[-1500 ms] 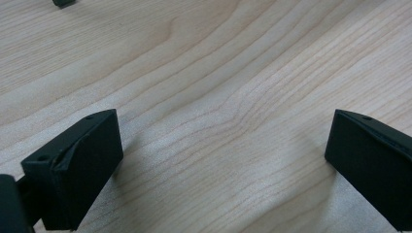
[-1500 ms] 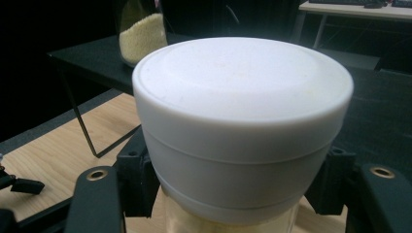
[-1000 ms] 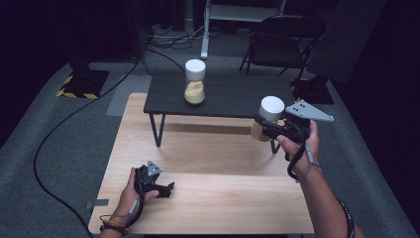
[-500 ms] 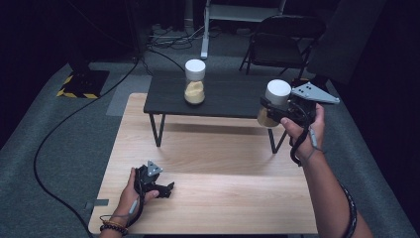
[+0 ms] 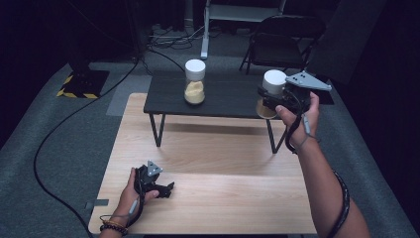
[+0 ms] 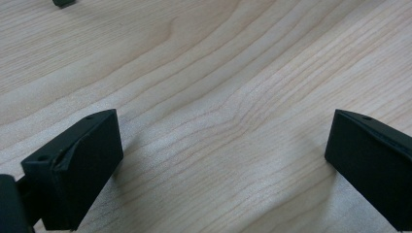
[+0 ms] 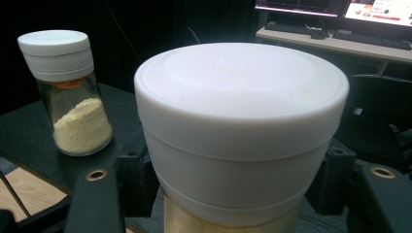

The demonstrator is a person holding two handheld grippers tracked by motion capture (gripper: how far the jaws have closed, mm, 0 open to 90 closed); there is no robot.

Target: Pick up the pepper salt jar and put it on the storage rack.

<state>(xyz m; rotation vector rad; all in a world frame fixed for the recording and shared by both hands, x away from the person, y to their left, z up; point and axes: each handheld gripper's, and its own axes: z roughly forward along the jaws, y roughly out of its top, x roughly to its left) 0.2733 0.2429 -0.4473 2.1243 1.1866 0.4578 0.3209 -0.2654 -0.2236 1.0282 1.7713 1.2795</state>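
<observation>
A glass jar (image 5: 194,82) with a white lid and yellow powder stands on the left half of a low black table (image 5: 228,96); it also appears as the jar (image 7: 65,92) at the left of the right gripper view. My right gripper (image 5: 267,99) is shut on a second, similar jar (image 5: 274,84) and holds it upright in the air by the black table's right end. That jar's white lid (image 7: 241,126) is close up between the black fingers (image 7: 133,179). My left gripper (image 5: 157,183) rests on the wooden table (image 5: 223,158), open, with only bare wood (image 6: 223,97) between its jaws.
The black table stands on thin legs on the far part of the wooden tabletop. A folding chair (image 5: 282,42) and cables lie on the grey floor behind. A thick cable (image 5: 54,134) runs along the left side. Monitors (image 7: 335,9) glow in the background.
My right gripper has carried its jar up and farther away, from beside the black table's right front corner to level with its top. The left gripper has stayed put.
</observation>
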